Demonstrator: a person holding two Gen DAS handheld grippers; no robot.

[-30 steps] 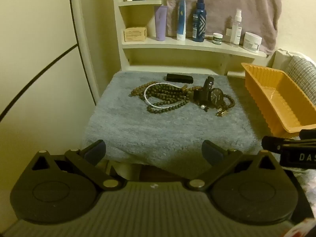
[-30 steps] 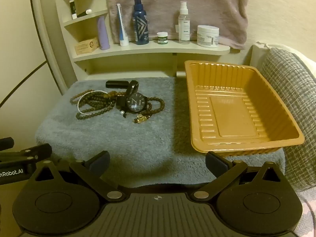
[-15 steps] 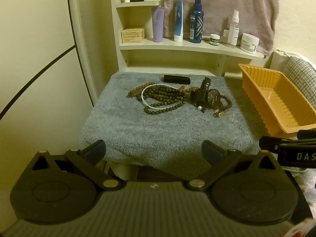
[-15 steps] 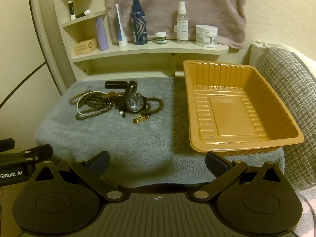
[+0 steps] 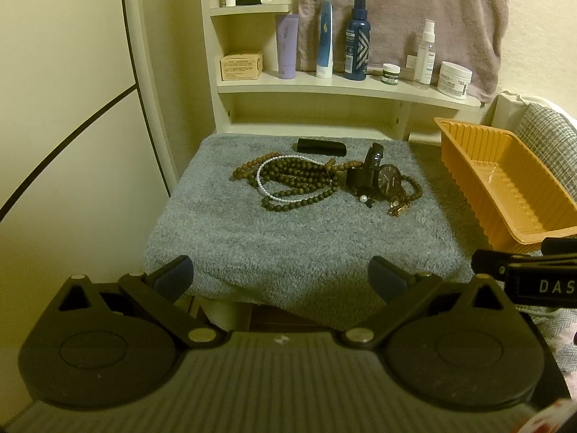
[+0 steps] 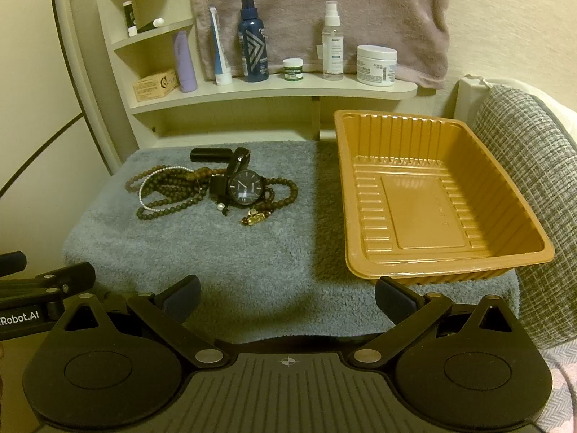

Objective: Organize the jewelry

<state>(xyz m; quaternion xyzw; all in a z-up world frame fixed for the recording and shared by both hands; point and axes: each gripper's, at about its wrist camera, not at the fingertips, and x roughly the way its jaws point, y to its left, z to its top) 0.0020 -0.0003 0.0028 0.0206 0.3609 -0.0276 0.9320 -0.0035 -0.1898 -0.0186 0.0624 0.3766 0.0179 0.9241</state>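
Pulled back slightly from the grey towel: left gripper and right gripper, both spread wide and holding nothing. Tangled on the towel, beads and watch, beside orange tray.

Cream walls, toiletry shelf, hanging towel

Toiletry bottles and jars on shelf, hanging towel
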